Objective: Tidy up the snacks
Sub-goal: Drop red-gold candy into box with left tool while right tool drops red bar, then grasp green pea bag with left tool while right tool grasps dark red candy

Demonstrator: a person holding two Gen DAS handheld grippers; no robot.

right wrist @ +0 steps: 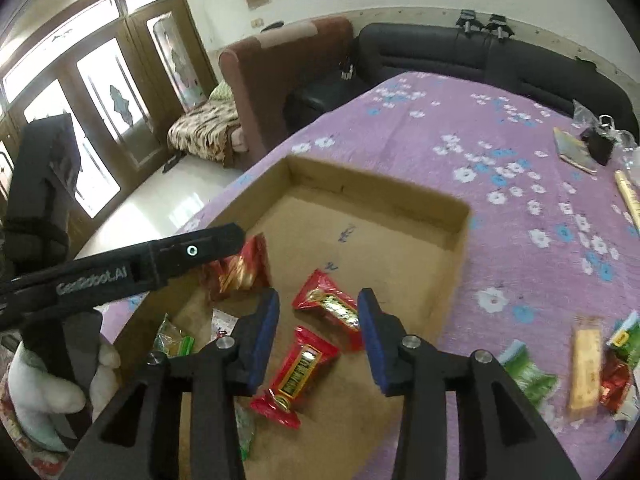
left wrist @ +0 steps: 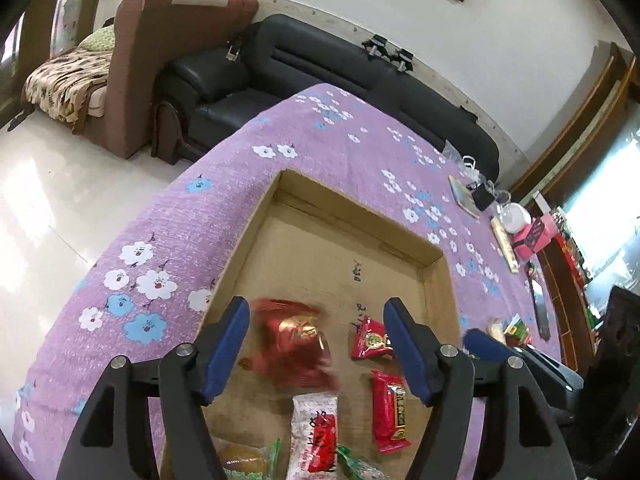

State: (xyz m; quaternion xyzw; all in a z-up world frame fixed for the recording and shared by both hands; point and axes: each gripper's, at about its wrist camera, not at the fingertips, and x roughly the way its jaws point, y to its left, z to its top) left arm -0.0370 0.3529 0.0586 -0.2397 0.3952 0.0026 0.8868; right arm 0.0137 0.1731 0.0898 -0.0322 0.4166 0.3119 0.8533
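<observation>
A shallow cardboard box point(left wrist: 434, 264) point(right wrist: 460, 216) lies on the purple flowered cloth. In it lie a blurred red-and-gold packet point(left wrist: 296, 344) point(right wrist: 240, 266), two red bars point(left wrist: 390, 412) point(right wrist: 294, 376), point(left wrist: 370, 340) point(right wrist: 330, 308), a white-and-red packet point(left wrist: 316, 436) and green-wrapped snacks point(left wrist: 244, 460) point(right wrist: 174, 340). My left gripper point(left wrist: 316, 352) is open and empty above the box; it also shows in the right wrist view point(right wrist: 224, 244). My right gripper point(right wrist: 318, 336) is open and empty above the red bars.
More snacks point(right wrist: 586, 368) lie loose on the cloth right of the box. A book point(right wrist: 574, 150), a black item and other clutter sit at the table's far right. A black sofa point(left wrist: 320, 64) and a brown armchair stand behind the table.
</observation>
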